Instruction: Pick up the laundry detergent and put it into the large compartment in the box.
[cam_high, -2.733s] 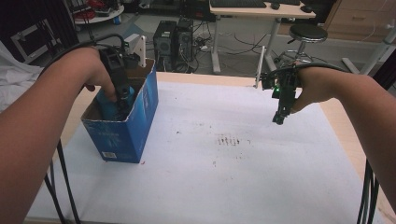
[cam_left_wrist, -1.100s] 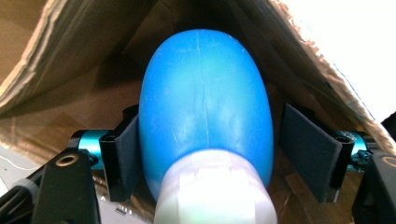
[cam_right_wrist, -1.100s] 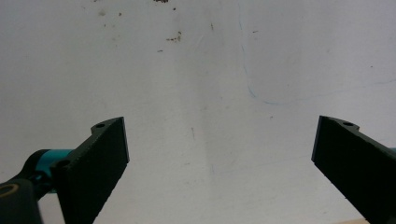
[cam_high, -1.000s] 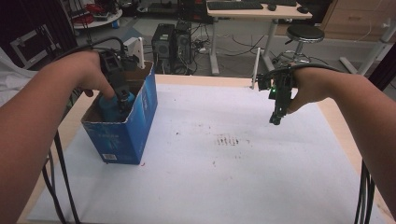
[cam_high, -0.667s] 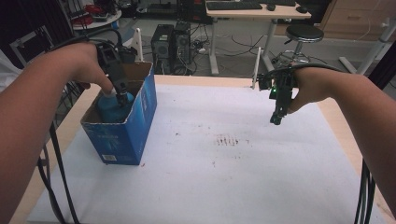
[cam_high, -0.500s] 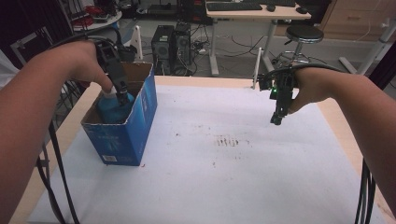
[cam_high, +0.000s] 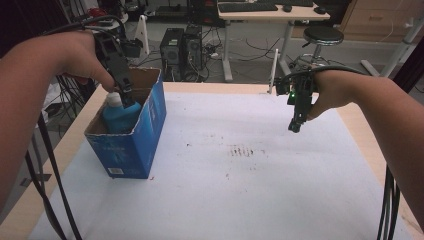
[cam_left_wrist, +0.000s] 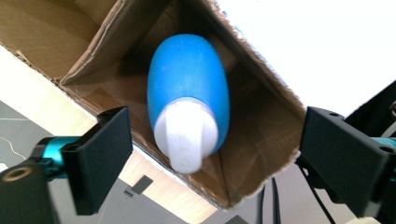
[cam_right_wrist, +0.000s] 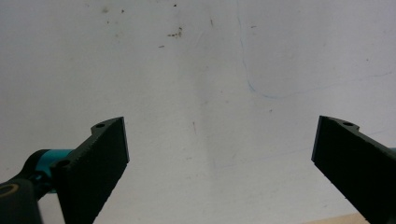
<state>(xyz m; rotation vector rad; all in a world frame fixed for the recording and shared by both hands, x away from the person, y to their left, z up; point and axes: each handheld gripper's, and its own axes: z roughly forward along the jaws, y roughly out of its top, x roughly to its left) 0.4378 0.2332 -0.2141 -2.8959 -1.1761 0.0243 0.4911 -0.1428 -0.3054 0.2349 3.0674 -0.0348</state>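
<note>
Left gripper (cam_left_wrist: 205, 172) lifted, jaws just opened wide | smooth blue bottle (cam_left_wrist: 189, 88) unheld | cardboard box (cam_high: 150, 125)

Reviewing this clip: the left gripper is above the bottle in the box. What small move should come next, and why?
Probably lift the left gripper clear of the box. Its jaws have just been opening and stand apart from the blue bottle, which sits inside, so the drop looks done.

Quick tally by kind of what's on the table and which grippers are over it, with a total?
Blue bottle, white cap, standing in the box: 1
Open blue cardboard box: 1
White table cover: 1
Grippers: 2, left gripper above the bottle with jaws apart, right gripper with jaws open over the cover
Total: 5
</note>
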